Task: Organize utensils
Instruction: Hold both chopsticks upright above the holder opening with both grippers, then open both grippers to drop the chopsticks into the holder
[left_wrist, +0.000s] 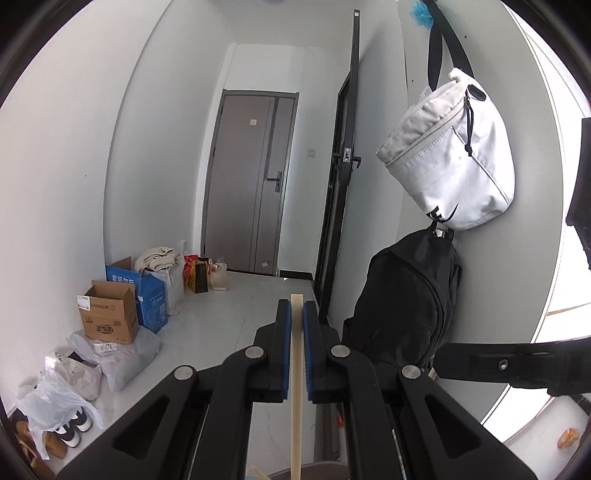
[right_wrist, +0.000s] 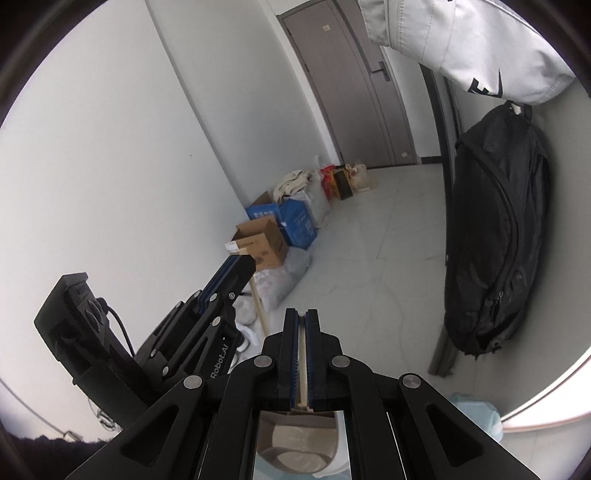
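My left gripper (left_wrist: 296, 321): black frame, blue pads, pale cream chopstick (left_wrist: 296, 387) between them. My right gripper (right_wrist: 303, 325): same black and blue, cream stick (right_wrist: 303, 363) in gap. Upper right of left view: light grey bag (left_wrist: 448, 155) with black print and black strap; below it, black backpack (left_wrist: 404, 299). Centre: grey-brown door (left_wrist: 251, 181). Lower left: brown carton (left_wrist: 109, 314), blue box (left_wrist: 149, 295) with white lettering. Walls white, floor tiles pale grey.
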